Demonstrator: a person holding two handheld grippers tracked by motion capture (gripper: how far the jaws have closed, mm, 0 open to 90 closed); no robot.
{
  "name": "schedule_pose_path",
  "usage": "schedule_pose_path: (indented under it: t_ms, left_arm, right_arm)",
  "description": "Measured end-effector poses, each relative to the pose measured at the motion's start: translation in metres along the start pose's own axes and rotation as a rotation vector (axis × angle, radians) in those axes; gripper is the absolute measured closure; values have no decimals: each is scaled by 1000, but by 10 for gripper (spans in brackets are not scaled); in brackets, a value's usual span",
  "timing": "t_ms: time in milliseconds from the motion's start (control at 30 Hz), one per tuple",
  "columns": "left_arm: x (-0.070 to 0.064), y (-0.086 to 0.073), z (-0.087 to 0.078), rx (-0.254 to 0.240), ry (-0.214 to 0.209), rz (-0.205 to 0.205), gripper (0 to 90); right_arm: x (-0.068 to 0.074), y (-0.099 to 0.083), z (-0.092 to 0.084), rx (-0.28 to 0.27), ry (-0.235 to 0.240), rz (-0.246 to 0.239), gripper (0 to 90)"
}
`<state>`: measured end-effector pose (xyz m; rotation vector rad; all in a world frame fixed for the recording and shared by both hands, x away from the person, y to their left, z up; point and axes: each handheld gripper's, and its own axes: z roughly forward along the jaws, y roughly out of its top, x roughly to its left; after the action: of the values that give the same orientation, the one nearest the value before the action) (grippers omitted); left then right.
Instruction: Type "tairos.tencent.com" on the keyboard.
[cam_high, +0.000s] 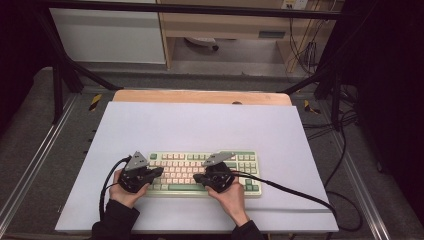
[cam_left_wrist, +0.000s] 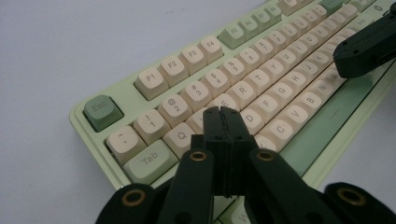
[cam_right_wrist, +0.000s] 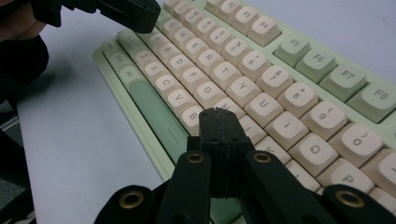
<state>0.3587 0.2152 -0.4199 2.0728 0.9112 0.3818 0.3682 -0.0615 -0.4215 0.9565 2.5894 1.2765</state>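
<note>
A pale green keyboard (cam_high: 250, 165) with cream keys lies near the front of the white sheet (cam_high: 200, 125). A person's hands hold both grippers over it. My left gripper (cam_high: 160, 171) hovers over the keyboard's left end, jaws pressed together with nothing between them. In the left gripper view its tips (cam_left_wrist: 222, 113) sit just above the keys (cam_left_wrist: 243, 88) near W and E. My right gripper (cam_high: 196, 177) points left over the middle of the keyboard, also shut and empty. In the right gripper view its tips (cam_right_wrist: 218, 114) stand over the keys (cam_right_wrist: 247, 91) near H and N. The two tips stay apart.
The white sheet covers a wooden table (cam_high: 200, 96) inside a black frame (cam_high: 60, 75). The right gripper's cable (cam_high: 300, 192) trails across the sheet to the right edge. More cables (cam_high: 345, 150) lie on the floor at the right. The left gripper's cable (cam_high: 106, 182) loops beside the left hand.
</note>
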Motion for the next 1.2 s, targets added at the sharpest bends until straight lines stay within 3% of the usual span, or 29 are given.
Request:
schedule_pose_path:
  t_ms: [367,1200]
  left_arm:
    - [-1,1,0,-1,-3,3,900]
    - [-13,13,7,3,-16,28,900]
  right_arm:
    - [-9,0,-19,-1,-37,2,900]
    - [-39,-31,-59,-7,-95,57,900]
